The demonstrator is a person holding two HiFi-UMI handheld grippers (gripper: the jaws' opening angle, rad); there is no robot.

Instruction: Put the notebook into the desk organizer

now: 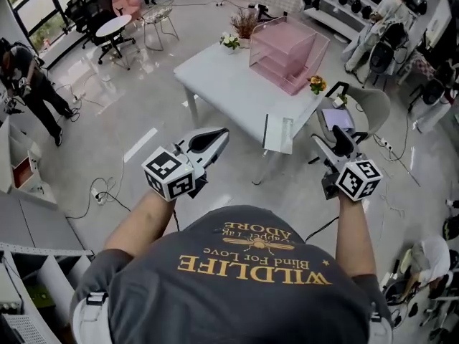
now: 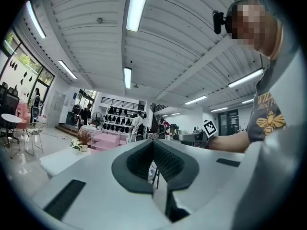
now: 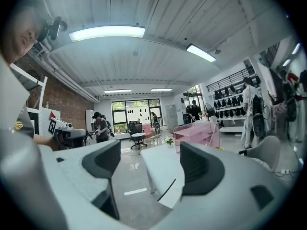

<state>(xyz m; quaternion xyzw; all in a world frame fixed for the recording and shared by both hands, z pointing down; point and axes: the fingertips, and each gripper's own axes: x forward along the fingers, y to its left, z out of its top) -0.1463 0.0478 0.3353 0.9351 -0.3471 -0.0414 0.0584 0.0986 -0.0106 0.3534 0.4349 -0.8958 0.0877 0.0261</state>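
Notebook (image 1: 278, 133) lies at table (image 1: 229, 77) edge, apart from pink desk organizer (image 1: 287, 52).

Bright, even light falls from long ceiling lamps (image 2: 139, 6) at 12 o'clock in both gripper views, with daylight from windows (image 1: 32, 9) at 10 o'clock in the head view. The floor (image 1: 97, 84) shows soft glare. Gripper views bulge and go black at the corners; the left gripper (image 2: 153, 141), close to the lens, looks soft.

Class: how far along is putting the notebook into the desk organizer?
Nothing looks done: the notebook lies at the near edge of the white table, apart from the pink desk organizer. In hand: nothing; the left claw is shut and empty, the right claw open and empty. Left: grasp the notebook and insert it.
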